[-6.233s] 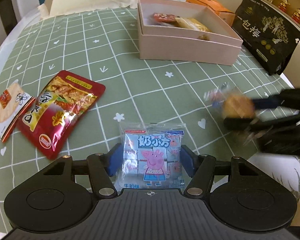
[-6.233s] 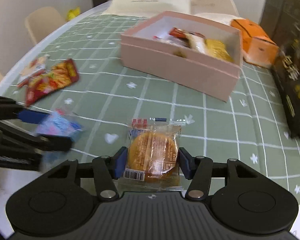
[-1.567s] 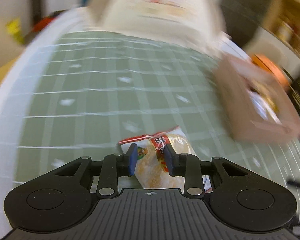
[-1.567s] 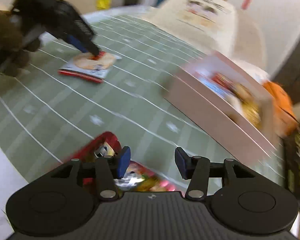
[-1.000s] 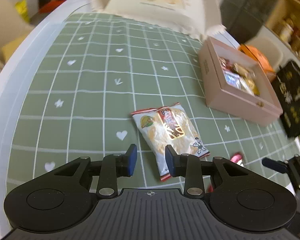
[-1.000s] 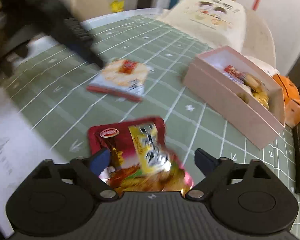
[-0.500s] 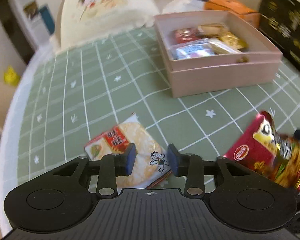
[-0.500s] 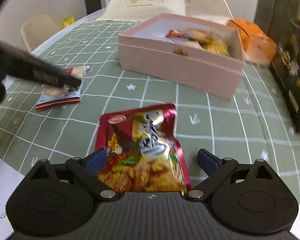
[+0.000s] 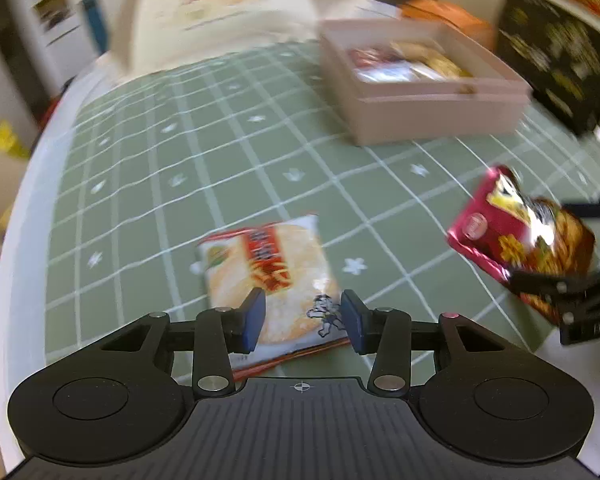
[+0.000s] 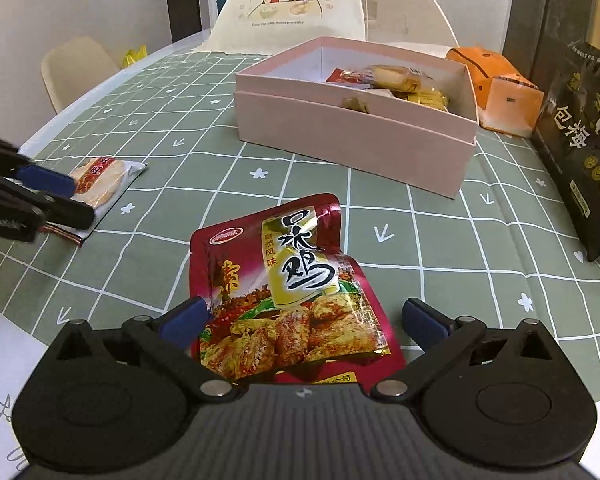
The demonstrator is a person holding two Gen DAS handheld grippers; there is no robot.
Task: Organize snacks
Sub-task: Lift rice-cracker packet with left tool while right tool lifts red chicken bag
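Observation:
A rice cracker packet (image 9: pixel 270 276) lies flat on the green checked tablecloth; my left gripper (image 9: pixel 302 322) is open with a finger on each side of its near end. The packet also shows in the right wrist view (image 10: pixel 102 178). A red chicken snack pouch (image 10: pixel 284 284) lies between the wide-open fingers of my right gripper (image 10: pixel 300 316); its front end curls up off the cloth. The pouch shows at the right in the left wrist view (image 9: pixel 520 232). The pink box (image 10: pixel 364 132) holding several wrapped snacks stands further back.
A black snack bag (image 10: pixel 584 140) stands at the right edge and an orange bag (image 10: pixel 496 96) behind the box. A cream chair back (image 10: pixel 296 4) is at the far side. The table's white rim (image 9: pixel 16 248) curves along the left.
My left gripper has opened wider around the cracker packet's near end. My right gripper stays open around the red pouch, a little closer to it.

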